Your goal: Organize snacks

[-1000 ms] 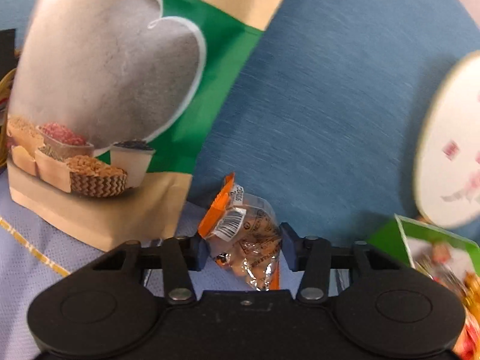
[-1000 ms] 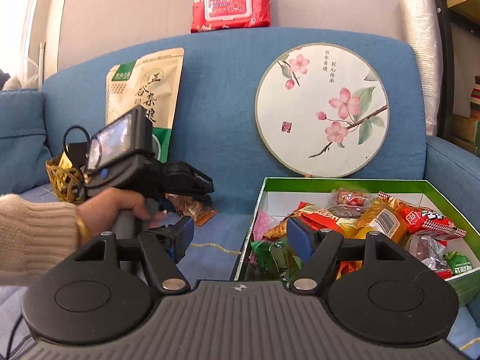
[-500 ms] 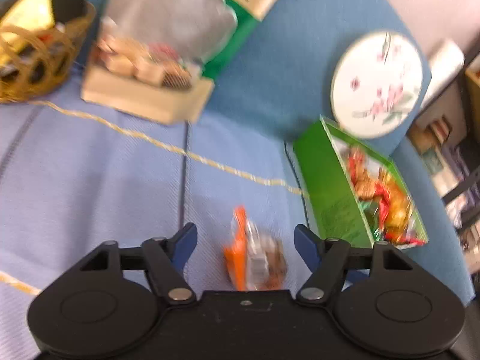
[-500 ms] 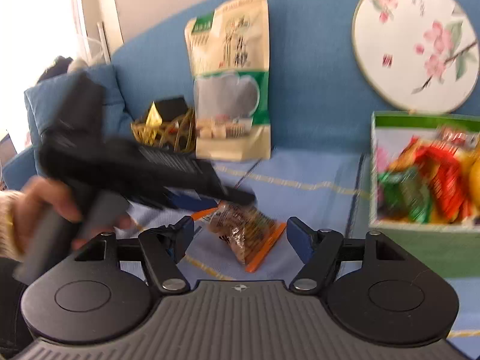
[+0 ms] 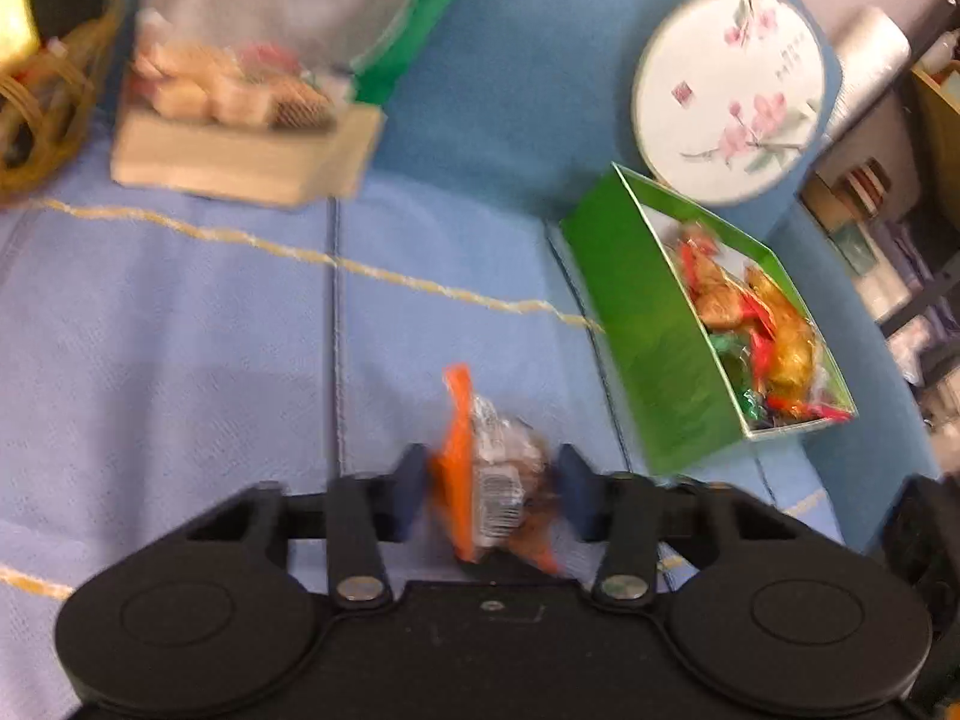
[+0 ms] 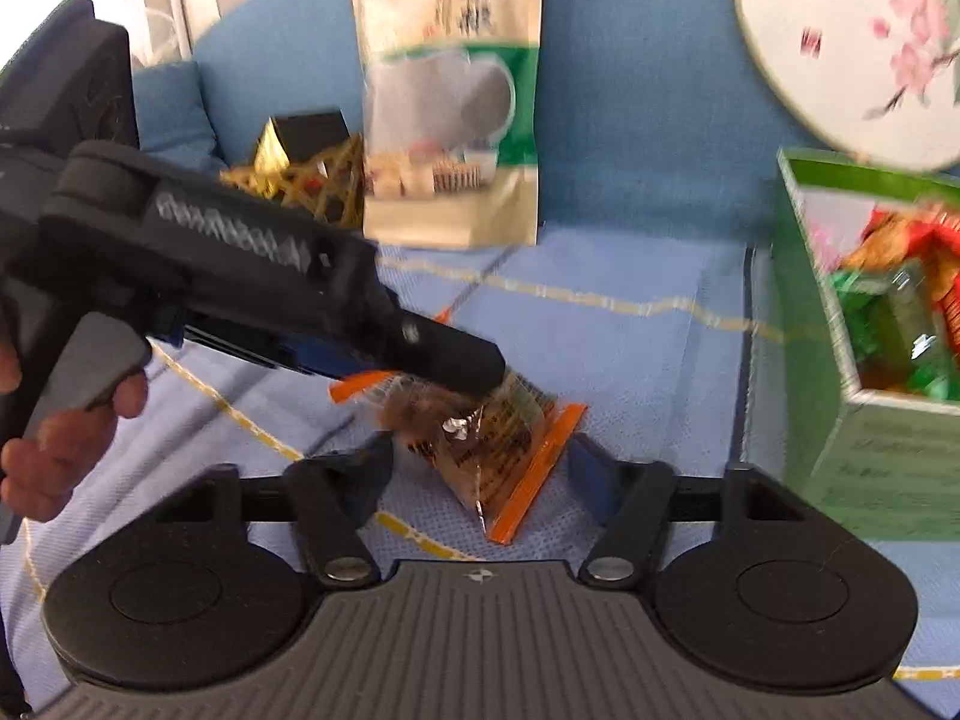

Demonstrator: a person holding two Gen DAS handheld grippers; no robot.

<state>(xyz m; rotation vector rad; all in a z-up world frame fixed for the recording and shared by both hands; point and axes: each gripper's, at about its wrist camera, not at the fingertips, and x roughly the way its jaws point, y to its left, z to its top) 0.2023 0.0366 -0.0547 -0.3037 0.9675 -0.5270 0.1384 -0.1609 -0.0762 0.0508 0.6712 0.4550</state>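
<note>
Snack packet (image 5: 495,474) pinched between left gripper (image 5: 489,495) jaws, long axis forward; right gripper (image 6: 477,474) spread, just behind.

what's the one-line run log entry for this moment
left tool: shut on snack packet | right tool: open, empty | green box: holds snacks

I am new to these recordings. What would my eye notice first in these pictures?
First, the orange-edged snack packet, pinched in the left gripper near the blue sofa seat. Next, the green box full of bright snacks, to the right. Behind it, a round flowered fan leans on the sofa back.
</note>
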